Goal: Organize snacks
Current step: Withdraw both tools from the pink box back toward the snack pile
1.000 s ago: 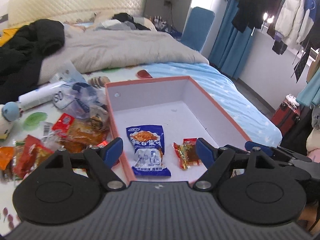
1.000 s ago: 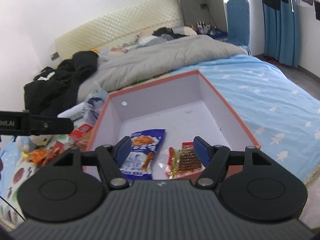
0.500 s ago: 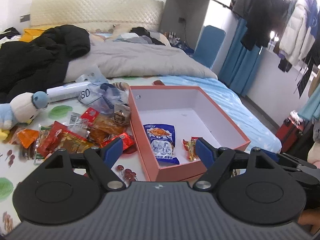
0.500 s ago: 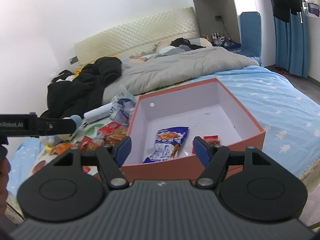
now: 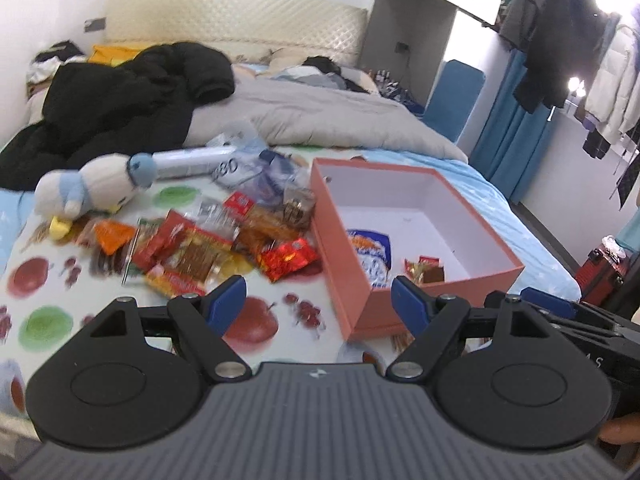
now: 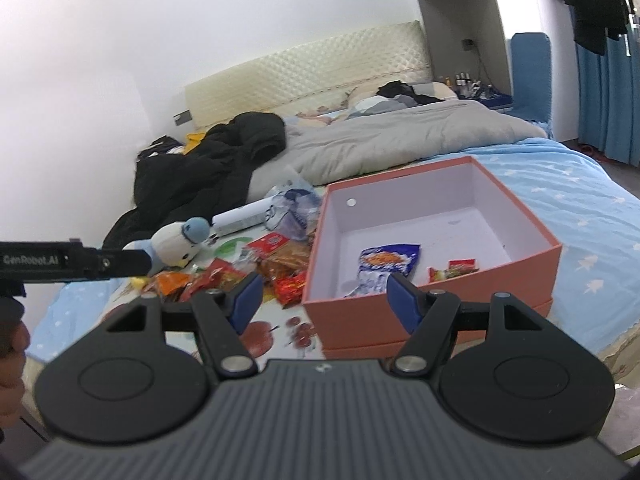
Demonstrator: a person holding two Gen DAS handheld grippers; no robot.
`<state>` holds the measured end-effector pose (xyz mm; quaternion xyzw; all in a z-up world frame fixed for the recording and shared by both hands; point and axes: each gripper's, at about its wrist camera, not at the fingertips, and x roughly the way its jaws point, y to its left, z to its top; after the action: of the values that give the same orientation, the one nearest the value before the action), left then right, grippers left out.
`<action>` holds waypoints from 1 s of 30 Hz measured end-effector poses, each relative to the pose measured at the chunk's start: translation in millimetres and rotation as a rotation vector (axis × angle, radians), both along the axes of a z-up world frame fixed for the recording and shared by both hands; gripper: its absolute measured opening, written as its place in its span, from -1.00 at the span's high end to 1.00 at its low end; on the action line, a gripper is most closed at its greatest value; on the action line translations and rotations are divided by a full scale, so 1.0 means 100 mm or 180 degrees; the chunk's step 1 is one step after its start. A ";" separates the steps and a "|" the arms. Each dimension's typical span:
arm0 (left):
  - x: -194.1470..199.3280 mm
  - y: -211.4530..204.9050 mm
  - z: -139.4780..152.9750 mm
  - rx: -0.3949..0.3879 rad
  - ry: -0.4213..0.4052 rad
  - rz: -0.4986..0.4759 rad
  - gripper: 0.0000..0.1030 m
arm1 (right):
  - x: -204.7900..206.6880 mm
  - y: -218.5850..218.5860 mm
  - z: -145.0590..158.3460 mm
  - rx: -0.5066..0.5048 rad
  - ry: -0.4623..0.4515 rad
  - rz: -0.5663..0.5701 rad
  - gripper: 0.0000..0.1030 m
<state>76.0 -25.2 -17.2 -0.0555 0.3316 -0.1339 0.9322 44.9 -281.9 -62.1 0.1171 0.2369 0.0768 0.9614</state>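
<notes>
Left gripper (image 5: 318,300) open, snacks (image 5: 208,248) beyond

Open-topped orange box (image 5: 420,280): interior mostly bare; a blue snack packet (image 5: 372,256) and a small red packet (image 5: 426,270) lie at its near end. A snack pile (image 5: 208,248) crowds the sheet just beside the left wall, plush toy (image 5: 88,192) beyond. Fruit-print sheet (image 5: 256,320) before the pile is free. Black jacket (image 5: 120,104) and grey duvet (image 5: 320,120) block the far side

White-walled bedroom (image 6: 240,40), blue curtains (image 5: 516,140)
</notes>
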 end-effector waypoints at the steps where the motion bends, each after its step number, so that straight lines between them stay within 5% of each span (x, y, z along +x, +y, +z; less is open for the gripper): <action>1: -0.02 0.03 -0.02 -0.0005 0.0013 0.0011 -0.61 | -0.02 0.03 -0.01 0.0000 0.0003 0.0018 -0.37; 14: 0.08 0.40 -0.35 -0.0057 0.0168 0.0311 -0.61 | 0.00 0.44 -0.20 -0.0062 0.0144 0.0376 -0.37; 30: 0.75 1.01 -0.85 -0.0130 0.0339 0.0749 -0.61 | 0.73 0.99 -0.54 -0.0136 0.0415 0.0840 -0.37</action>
<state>151.1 75.4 -102.2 -0.1200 0.3691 -0.0272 0.9212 117.6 -182.8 -116.4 0.0692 0.3138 0.1896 0.9278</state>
